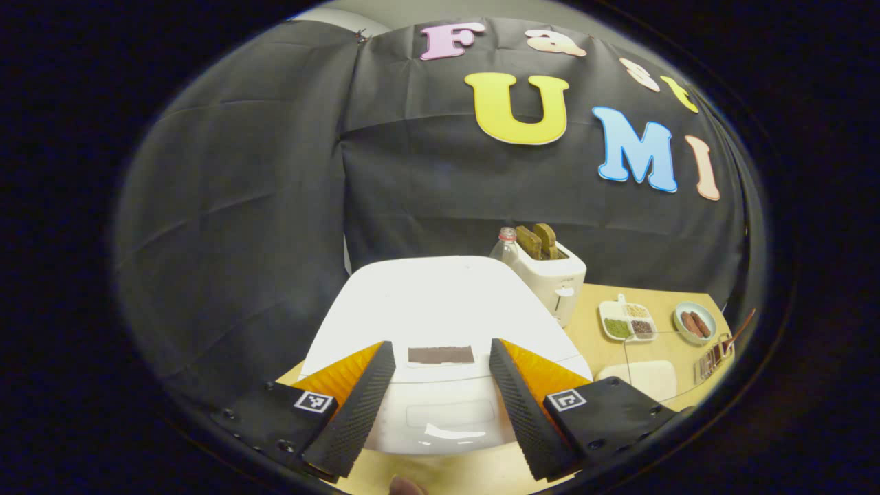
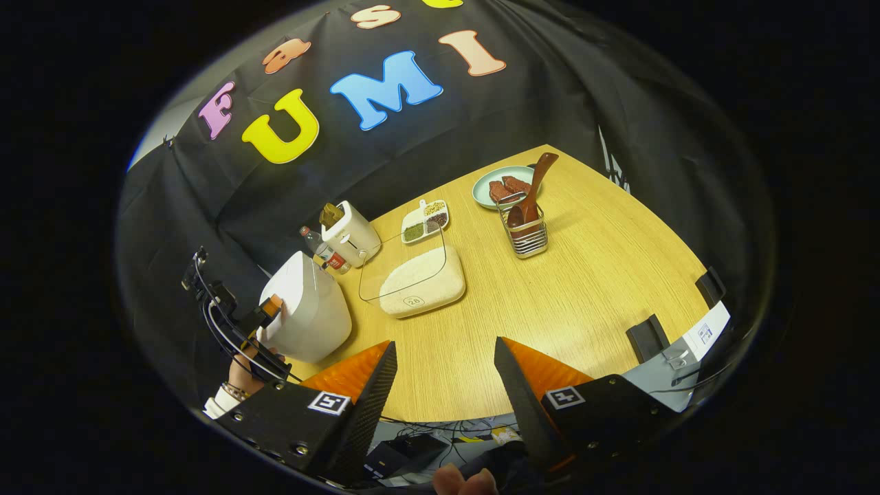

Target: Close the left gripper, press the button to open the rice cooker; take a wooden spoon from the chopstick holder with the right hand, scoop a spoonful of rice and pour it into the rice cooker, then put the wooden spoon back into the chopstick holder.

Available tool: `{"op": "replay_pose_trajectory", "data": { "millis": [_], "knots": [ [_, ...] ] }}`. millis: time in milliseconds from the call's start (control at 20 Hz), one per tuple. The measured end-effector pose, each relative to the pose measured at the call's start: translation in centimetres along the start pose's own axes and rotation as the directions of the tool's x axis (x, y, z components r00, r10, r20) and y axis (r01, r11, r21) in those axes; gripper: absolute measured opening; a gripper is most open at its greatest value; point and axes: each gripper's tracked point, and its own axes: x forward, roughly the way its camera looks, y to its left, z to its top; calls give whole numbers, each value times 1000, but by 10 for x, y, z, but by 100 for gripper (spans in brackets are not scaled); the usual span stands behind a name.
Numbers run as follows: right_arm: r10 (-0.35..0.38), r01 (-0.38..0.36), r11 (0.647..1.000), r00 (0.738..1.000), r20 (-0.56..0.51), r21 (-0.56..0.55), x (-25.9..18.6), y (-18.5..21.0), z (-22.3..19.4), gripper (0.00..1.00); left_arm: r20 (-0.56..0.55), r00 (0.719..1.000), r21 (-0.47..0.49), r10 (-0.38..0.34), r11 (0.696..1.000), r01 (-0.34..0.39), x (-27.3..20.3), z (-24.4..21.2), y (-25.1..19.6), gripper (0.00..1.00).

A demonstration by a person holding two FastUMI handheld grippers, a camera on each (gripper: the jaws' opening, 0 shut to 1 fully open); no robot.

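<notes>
Nothing done: rice cooker (image 1: 440, 323) lid down, left gripper (image 1: 440, 392) gaping before it (not closed); right gripper (image 2: 443, 385) spread empty, wooden spoon (image 2: 529, 196) beyond.

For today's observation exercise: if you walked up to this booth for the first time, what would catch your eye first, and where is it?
The white rice cooker stands lid-shut at the table's left end, with the left gripper open right in front of it. Mid-table lies a clear container of rice. Beyond it, a wooden spoon sticks up from the wire chopstick holder; the right gripper hovers open, well back.
</notes>
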Motion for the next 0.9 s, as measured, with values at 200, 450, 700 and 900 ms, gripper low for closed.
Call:
{"op": "replay_pose_trajectory", "data": {
  "millis": [200, 450, 700, 900],
  "knots": [
    [14, -14, 1000, 1000, 7, -18, 3, 4, 6, 88, 113, 993, -39, -22, 999, 27, -49, 24, -4, 96],
    [51, -50, 998, 998, 37, -26, 7, 8, 24, 88, 145, 986, 7, -80, 997, 80, -111, 27, -22, 95],
    [64, -57, 995, 994, 84, -82, 8, -6, 48, 88, 80, 985, -13, -150, 988, 152, -157, -8, -44, 96],
    [62, -42, 987, 989, 132, -153, 1, -31, 73, 88, 32, 977, -1, -210, 978, 210, -202, -46, -74, 96]
  ]
}}
